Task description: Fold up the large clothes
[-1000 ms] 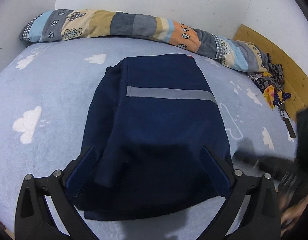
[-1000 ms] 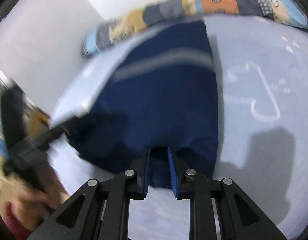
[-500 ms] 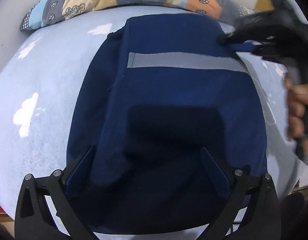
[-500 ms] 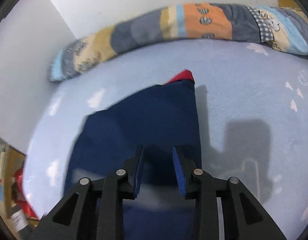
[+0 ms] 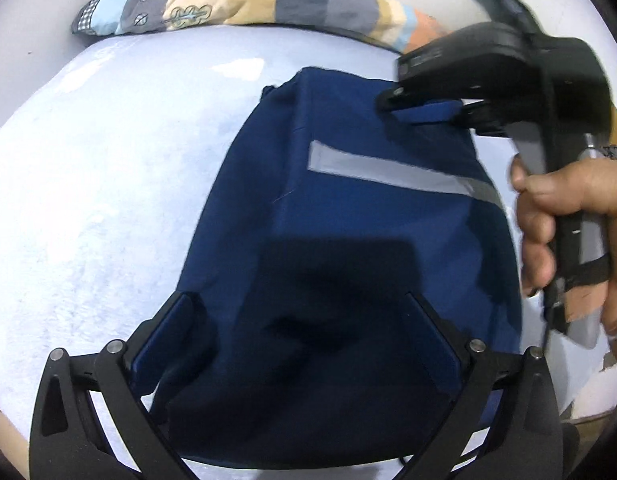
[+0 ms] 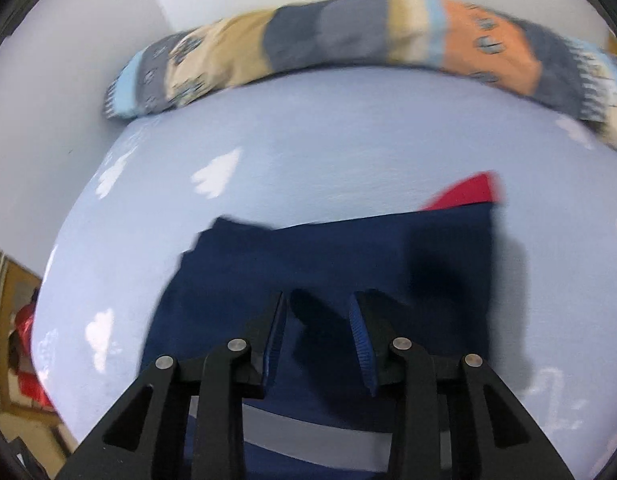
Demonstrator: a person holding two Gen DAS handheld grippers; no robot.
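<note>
Your left gripper (image 5: 300,344) sits w/ jaws spread wide over the near end of the navy garment (image 5: 348,240), gripping nothing. Your right gripper (image 6: 318,328) is over the far end, jaws part-open, pads straddling cloth but not pinching, as far as I can tell.

Garment lies folded in the middle of the blue cloud sheet (image 5: 108,180), well short of the patchwork bolster (image 5: 236,4).

Risk: if you close on the top layer only, the stack likely slides apart and the fold skews. A red bit (image 6: 464,192) pokes out at the far corner, so layers look misaligned already.

Long axis runs near-to-far, toward the bolster; grey stripe (image 5: 396,172) runs across it.
</note>
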